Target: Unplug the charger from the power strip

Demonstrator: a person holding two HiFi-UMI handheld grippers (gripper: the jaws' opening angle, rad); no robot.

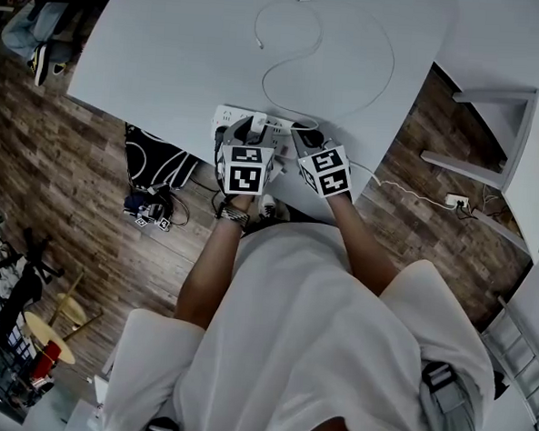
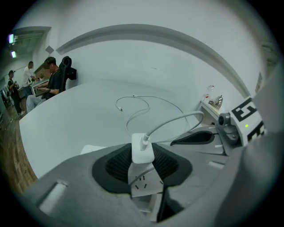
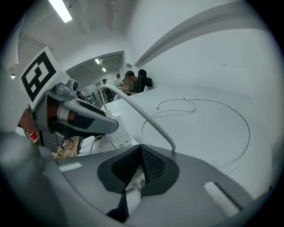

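Left tool (image 2: 142,146) grips the white charger (image 2: 141,155) by its sides. It stands upright in the power strip (image 2: 144,186) at the near edge of the table (image 1: 189,41), so the pull should go straight up. Right tool (image 3: 142,149), clenched empty, sits at the strip's right end.

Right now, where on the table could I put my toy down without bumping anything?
Bare table lies left of the looping cable, out to the far left corner, and a narrower strip right of its wide arc. The near edge is crowded: power strip, charger, left gripper and right gripper bunch together there.
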